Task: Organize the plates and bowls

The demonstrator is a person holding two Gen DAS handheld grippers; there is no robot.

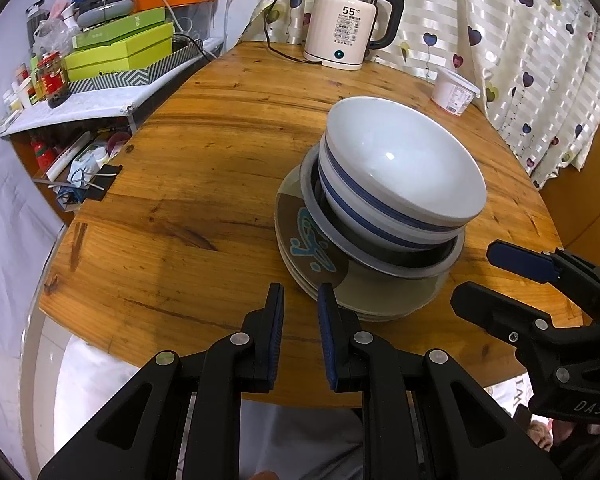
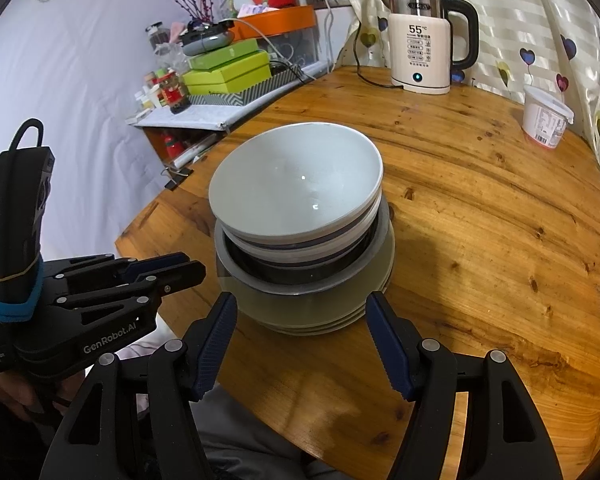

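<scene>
A single stack stands on the round wooden table (image 1: 204, 184). Olive plates (image 1: 384, 296) with a blue-and-brown pattern lie at the bottom, a grey-rimmed dark bowl (image 1: 420, 264) sits on them, and white bowls with blue stripes (image 1: 400, 168) nest on top. The stack also shows in the right wrist view (image 2: 300, 184). My left gripper (image 1: 300, 300) hovers just before the plates' near-left edge, its jaws a narrow gap apart and empty. My right gripper (image 2: 300, 308) is open wide and empty, just in front of the plates; it shows in the left wrist view (image 1: 476, 276) too.
A cream electric kettle (image 1: 350, 28) with its cord stands at the table's far edge. A white plastic tub (image 1: 454, 90) sits at the far right by the heart-print curtain. A cluttered side shelf with green boxes (image 1: 120, 52) stands to the left.
</scene>
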